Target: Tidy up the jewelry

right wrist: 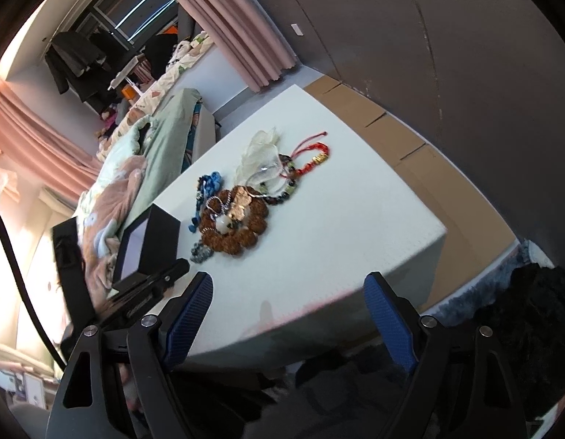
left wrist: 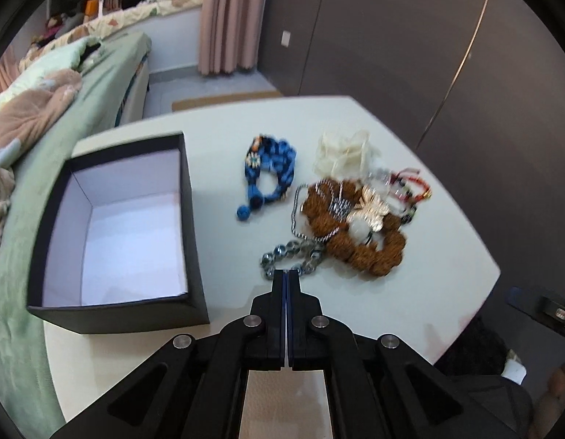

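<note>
A heap of jewelry lies on the white table [left wrist: 410, 292]: a blue bead bracelet [left wrist: 271, 172], a brown bead bracelet [left wrist: 359, 241] with a gold ornament [left wrist: 370, 212] on it, a grey glass-bead bracelet [left wrist: 289, 256], a red cord bracelet [left wrist: 414, 190] and a white pouch [left wrist: 344, 153]. An open black box [left wrist: 117, 230] with a white, empty inside stands left of them. My left gripper [left wrist: 286, 273] is shut, empty, just short of the grey beads. My right gripper [right wrist: 289, 292] is open and empty at the table's near edge; the heap [right wrist: 234, 219] lies further on.
A bed with green and pink bedding [left wrist: 44, 109] runs along the table's left side. A dark wardrobe wall [left wrist: 410, 36] stands behind the table. Flat cardboard [right wrist: 410, 139] lies on the floor to the right. Pink curtains [left wrist: 227, 18] hang at the back.
</note>
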A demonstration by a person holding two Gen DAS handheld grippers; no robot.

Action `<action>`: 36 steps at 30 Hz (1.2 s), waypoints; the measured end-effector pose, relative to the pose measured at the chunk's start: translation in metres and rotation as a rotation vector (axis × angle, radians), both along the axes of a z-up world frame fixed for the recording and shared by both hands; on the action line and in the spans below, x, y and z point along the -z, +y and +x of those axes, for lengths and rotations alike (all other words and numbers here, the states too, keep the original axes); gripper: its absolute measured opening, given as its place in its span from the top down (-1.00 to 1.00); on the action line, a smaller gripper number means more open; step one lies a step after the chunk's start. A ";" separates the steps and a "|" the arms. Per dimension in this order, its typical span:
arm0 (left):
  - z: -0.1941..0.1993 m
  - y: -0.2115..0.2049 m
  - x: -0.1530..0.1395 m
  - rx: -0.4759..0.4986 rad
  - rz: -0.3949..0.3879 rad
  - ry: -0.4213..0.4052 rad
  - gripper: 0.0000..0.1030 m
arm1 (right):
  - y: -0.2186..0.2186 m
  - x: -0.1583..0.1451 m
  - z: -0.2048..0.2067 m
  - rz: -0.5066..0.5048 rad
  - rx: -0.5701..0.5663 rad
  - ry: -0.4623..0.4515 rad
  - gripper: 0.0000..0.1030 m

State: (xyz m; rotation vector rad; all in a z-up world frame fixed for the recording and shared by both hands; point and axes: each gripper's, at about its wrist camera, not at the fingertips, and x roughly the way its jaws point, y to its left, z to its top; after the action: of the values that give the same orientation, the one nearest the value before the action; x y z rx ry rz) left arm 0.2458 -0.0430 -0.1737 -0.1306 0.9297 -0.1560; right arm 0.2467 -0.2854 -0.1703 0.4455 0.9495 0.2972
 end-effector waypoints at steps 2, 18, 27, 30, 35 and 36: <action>-0.002 0.004 -0.005 -0.005 -0.028 -0.014 1.00 | 0.005 0.000 0.008 0.003 -0.011 0.007 -0.57; 0.009 0.009 0.009 0.000 -0.067 0.070 0.04 | 0.013 0.006 0.030 0.099 -0.015 0.027 -0.56; 0.027 -0.002 0.019 -0.007 0.038 0.094 0.04 | 0.007 0.007 0.029 0.126 -0.016 0.017 -0.56; 0.035 -0.014 0.020 0.053 0.089 0.105 0.02 | 0.004 0.008 0.029 0.135 -0.015 0.020 -0.56; 0.044 -0.023 0.021 0.103 0.140 0.096 0.02 | 0.001 0.009 0.029 0.138 -0.015 0.021 -0.56; 0.045 -0.023 0.021 0.106 0.140 0.093 0.02 | 0.001 0.009 0.029 0.138 -0.015 0.021 -0.56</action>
State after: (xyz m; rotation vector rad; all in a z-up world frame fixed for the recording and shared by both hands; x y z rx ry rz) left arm 0.2909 -0.0662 -0.1946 0.0416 1.0381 -0.1830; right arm 0.2758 -0.2845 -0.1797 0.5687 0.9569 0.3737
